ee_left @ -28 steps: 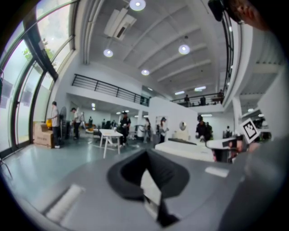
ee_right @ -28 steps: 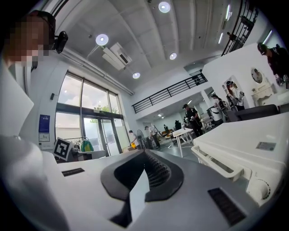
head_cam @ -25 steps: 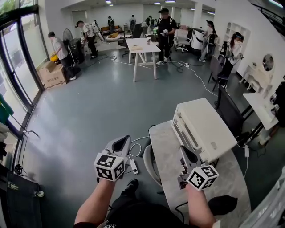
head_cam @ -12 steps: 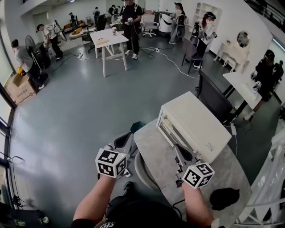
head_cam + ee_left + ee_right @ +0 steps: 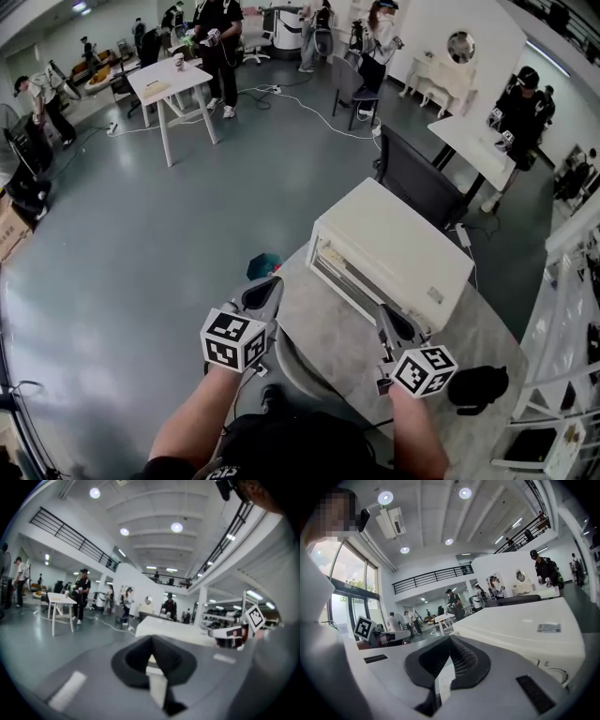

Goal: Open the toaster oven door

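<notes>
Head view. Left gripper (image 5: 272, 282) closed, nothing in it, held at the left edge of the round grey table (image 5: 328, 323). Right gripper (image 5: 382, 310) also closed and empty, over the tabletop. The toaster oven (image 5: 398, 246), white and boxy, sits on the table ahead of both grippers: ahead and to the right of the left one, directly in front of the right one. Its door (image 5: 361, 278) faces the grippers and looks shut, flush with the body. The right gripper's tip is just beside the door's near corner; contact cannot be made out. A black object (image 5: 478, 386) lies on the table to the right of the right gripper. A dark chair (image 5: 412, 183) stands beyond the oven. Several people stand well off around a white table (image 5: 169, 77).

Left gripper view. Jaws together, nothing between them. The oven's white top (image 5: 171, 627) shows just past the tip. The right gripper (image 5: 232, 635) is off to the right with its marker cube (image 5: 256, 616).

Right gripper view. Jaws pressed together, empty. The oven (image 5: 520, 623) fills the space ahead and to the right, close by, with a label (image 5: 548, 628) on top and a dial (image 5: 555, 674) on the near face. The left gripper (image 5: 389, 635) is to the left.
</notes>
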